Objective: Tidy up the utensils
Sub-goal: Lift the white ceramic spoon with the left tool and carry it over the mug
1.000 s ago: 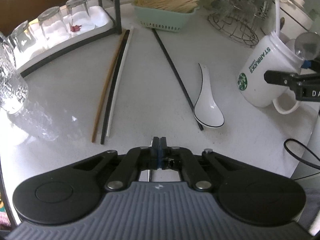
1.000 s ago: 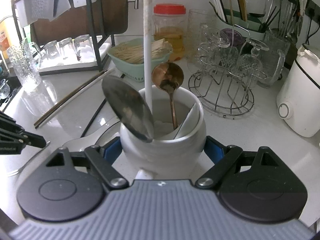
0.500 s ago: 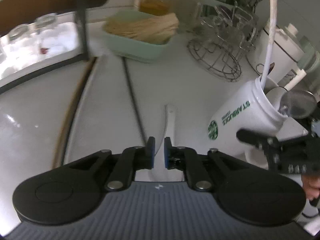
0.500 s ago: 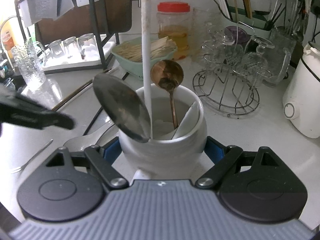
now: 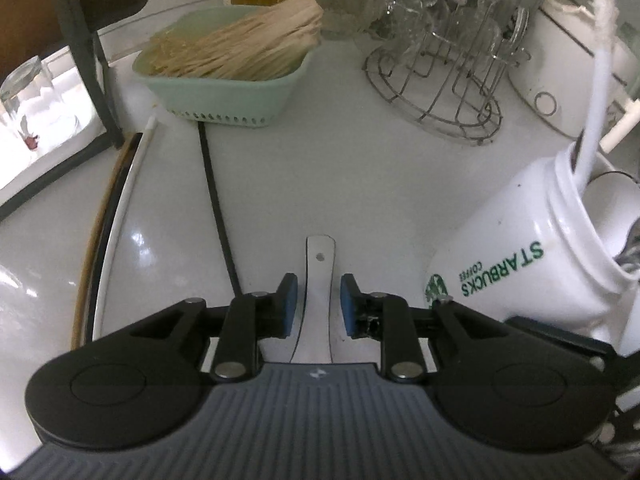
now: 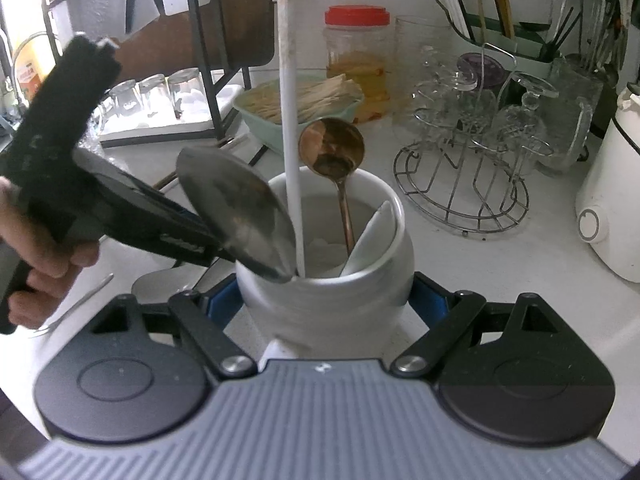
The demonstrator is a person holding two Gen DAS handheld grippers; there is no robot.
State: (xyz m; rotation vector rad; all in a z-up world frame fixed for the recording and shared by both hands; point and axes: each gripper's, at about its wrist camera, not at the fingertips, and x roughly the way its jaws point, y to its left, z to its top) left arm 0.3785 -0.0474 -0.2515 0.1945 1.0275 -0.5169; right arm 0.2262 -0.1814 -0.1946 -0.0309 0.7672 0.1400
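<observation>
Left wrist view: glossy white counter. On it, a mint-green plastic basket of pale wooden sticks, a round wire glass rack holding upturned clear glasses, and a black metal shelf frame over a white tray with tumblers. A black chopstick lies alone; a brown, a black and a white chopstick lie side by side to its left. The left claw is opening, its blue pads either side of the handle of a white ceramic soup spoon lying on the counter, not pressing it. Just right, a white ceramic mug, tilted, printed "STARBUCKS COFFEE" in green with a round logo. Right wrist view: the right claw is clamped on the same mug, blue pads against both sides. Inside stand a large steel spoon, a copper-coloured teaspoon, a white chopstick and a white ceramic spoon. Behind: a red-lidded clear jar, a white appliance, and a green holder of chopsticks. A hand grips the left tool at the left edge.
</observation>
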